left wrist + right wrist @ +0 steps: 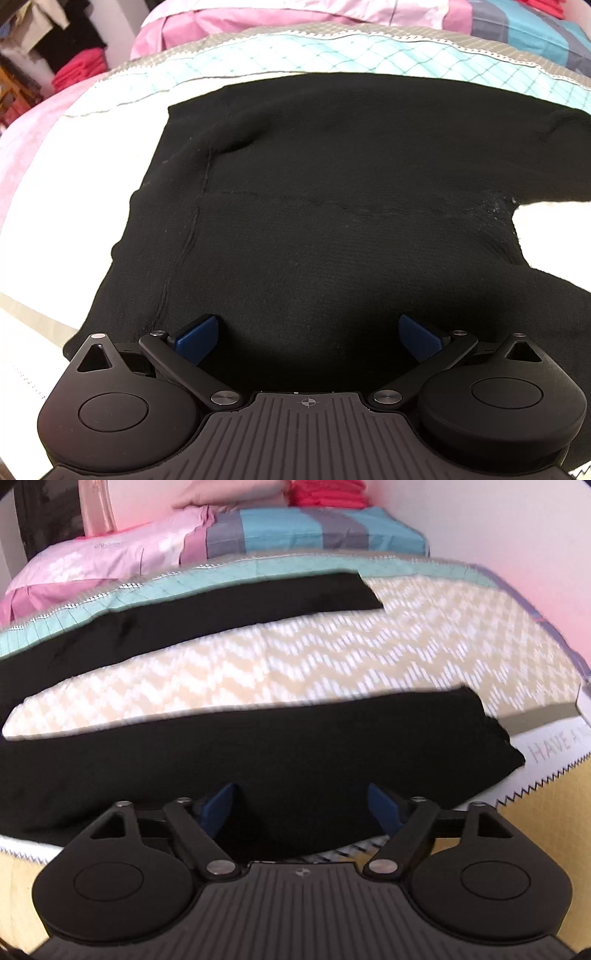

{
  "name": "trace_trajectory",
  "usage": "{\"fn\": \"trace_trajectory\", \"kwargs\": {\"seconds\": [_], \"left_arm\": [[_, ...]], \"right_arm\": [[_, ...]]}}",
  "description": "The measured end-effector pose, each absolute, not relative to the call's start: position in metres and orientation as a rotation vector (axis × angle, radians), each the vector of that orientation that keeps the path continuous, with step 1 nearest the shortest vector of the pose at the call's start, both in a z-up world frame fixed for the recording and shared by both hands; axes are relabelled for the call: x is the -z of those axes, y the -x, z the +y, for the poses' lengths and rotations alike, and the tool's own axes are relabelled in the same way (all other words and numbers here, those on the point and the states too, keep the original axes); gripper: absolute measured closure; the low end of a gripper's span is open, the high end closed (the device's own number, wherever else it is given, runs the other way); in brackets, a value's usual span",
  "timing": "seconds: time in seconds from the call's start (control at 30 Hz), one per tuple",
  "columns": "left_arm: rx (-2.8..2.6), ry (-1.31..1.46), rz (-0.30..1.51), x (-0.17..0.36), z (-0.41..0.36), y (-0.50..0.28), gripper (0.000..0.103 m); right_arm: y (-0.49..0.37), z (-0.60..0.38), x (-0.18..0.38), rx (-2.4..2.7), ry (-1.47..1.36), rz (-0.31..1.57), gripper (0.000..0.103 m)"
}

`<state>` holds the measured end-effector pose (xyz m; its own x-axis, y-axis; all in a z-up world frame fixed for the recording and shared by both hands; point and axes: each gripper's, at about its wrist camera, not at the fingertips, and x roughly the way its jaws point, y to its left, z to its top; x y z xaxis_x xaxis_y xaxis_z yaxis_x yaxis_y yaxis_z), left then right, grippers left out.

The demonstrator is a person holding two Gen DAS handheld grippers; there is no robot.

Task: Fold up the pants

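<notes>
Covering most of both views, the bed (424,642) carries a cream zigzag-patterned spread with a teal checked band along its far edge, toward 12 o'clock. Pink bedding (110,561) lies beyond that band at 11 o'clock in the right wrist view, beside a blue-and-grey striped cover (295,528) at 12 o'clock; a red folded stack (328,494) sits on top of the latter.

Black pants (314,203) lie flat on the spread. In the left wrist view the waist and seat section fills the centre, with a seam running from 10 o'clock down to 7 o'clock. In the right wrist view the two legs run apart from 9 o'clock toward 3 o'clock: the far leg (221,602) ends near 1 o'clock, and the near leg (258,753) ends at 3 o'clock, with bare spread between them.

Left gripper (308,338): jaws spread wide, blue pads (197,338) over the near edge of the pants at 6 o'clock, nothing clamped.

Right gripper (303,805): jaws likewise spread wide, blue pads (384,806) over the near leg at 6 o'clock, nothing clamped. Contact with the cloth cannot be determined for either tool.
</notes>
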<state>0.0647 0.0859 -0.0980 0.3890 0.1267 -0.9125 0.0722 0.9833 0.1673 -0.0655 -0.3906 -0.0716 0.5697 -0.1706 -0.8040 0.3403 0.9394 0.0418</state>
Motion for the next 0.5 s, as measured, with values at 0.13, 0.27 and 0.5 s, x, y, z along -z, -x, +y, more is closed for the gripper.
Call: {"fn": "trace_trajectory", "kwargs": {"seconds": [0.13, 0.27, 0.5], "left_arm": [[-0.085, -0.176, 1.186, 0.098, 0.083, -0.065, 0.0], [-0.155, -0.159, 1.19, 0.098, 0.079, -0.063, 0.0], [-0.236, -0.141, 1.217, 0.092, 0.075, -0.058, 0.0]], "right_arm": [[0.074, -0.417, 0.059, 0.362, -0.272, 0.896, 0.018], [0.07, -0.425, 0.062, 0.271, -0.264, 0.913, 0.016], [0.071, -0.441, 0.066, 0.289, -0.226, 0.921, 0.014]]}}
